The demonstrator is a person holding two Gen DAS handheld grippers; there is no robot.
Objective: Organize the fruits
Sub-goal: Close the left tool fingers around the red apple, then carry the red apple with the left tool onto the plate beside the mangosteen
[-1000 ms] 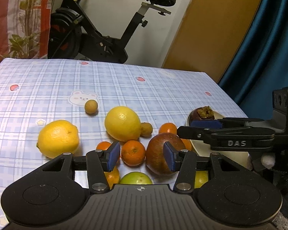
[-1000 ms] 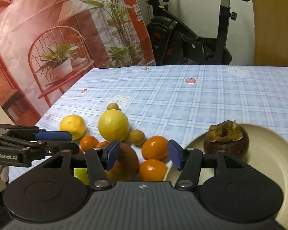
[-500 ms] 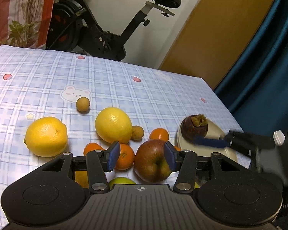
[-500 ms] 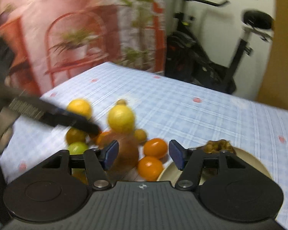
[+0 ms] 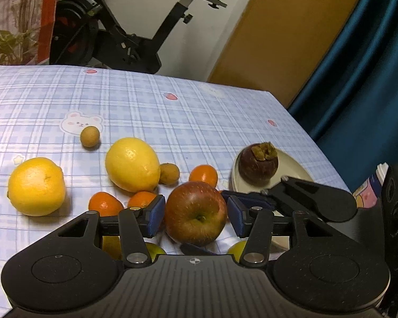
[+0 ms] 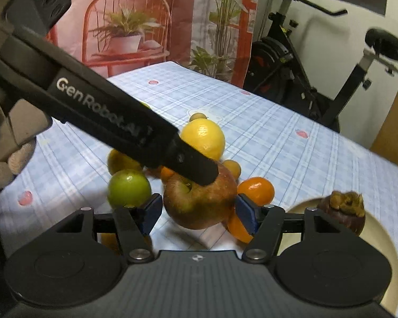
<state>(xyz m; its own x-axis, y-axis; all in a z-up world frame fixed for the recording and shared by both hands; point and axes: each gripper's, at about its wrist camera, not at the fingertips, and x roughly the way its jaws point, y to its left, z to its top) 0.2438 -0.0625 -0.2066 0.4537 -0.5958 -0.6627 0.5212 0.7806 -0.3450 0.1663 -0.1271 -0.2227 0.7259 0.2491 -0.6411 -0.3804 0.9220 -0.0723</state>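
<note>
Both tongs have closed in on the apple, right tongs opening, left tongs half-open.

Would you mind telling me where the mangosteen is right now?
The mangosteen sits on the cream plate, at the right in both wrist views, beyond the apple and beside a small orange.

Dim warm indoor light, fisheye-bent edges, slight blur
</note>
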